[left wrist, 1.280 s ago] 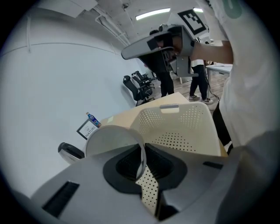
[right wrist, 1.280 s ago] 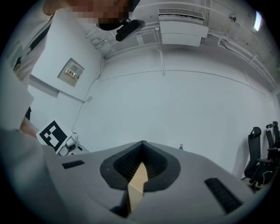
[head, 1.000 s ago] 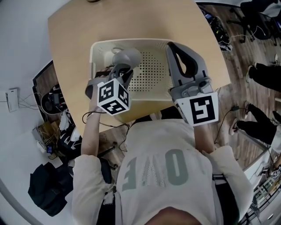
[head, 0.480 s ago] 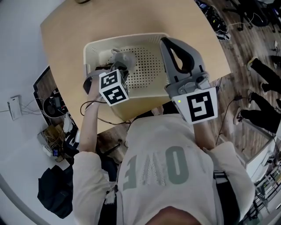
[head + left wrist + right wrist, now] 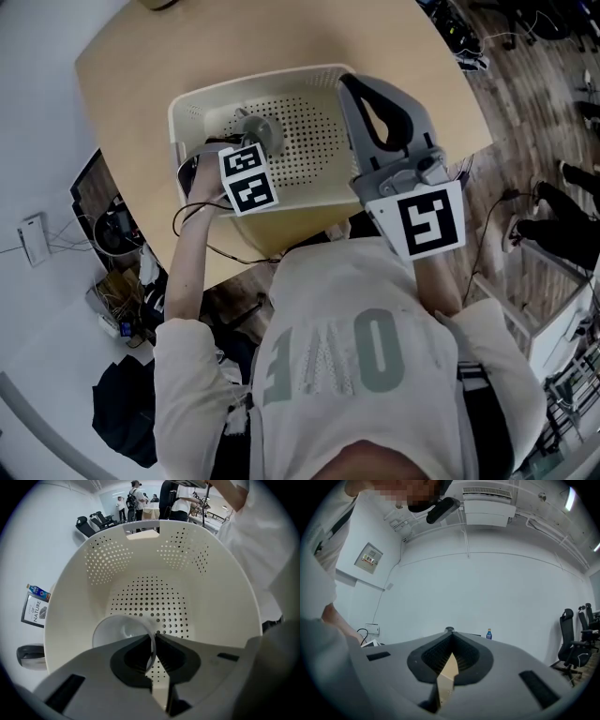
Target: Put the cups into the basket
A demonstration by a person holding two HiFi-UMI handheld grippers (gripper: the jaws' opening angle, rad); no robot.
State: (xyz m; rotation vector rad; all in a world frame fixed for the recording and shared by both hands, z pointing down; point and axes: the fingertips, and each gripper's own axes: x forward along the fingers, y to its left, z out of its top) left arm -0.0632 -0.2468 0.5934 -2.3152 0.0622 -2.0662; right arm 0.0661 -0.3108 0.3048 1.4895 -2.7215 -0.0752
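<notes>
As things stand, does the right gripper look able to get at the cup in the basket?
Probably not yet. The right gripper is shut and faces the wall, not the basket, and the left gripper clamps the cup by its rim. The basket's open top leaves the way free once it turns.

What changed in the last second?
The left gripper, still shut on the cup by its rim, has tipped down and carried it deeper into the basket, close to the perforated floor. It has not let go. The right gripper stayed shut and empty, raised over the basket's right side. The basket stayed in place on the table.
</notes>
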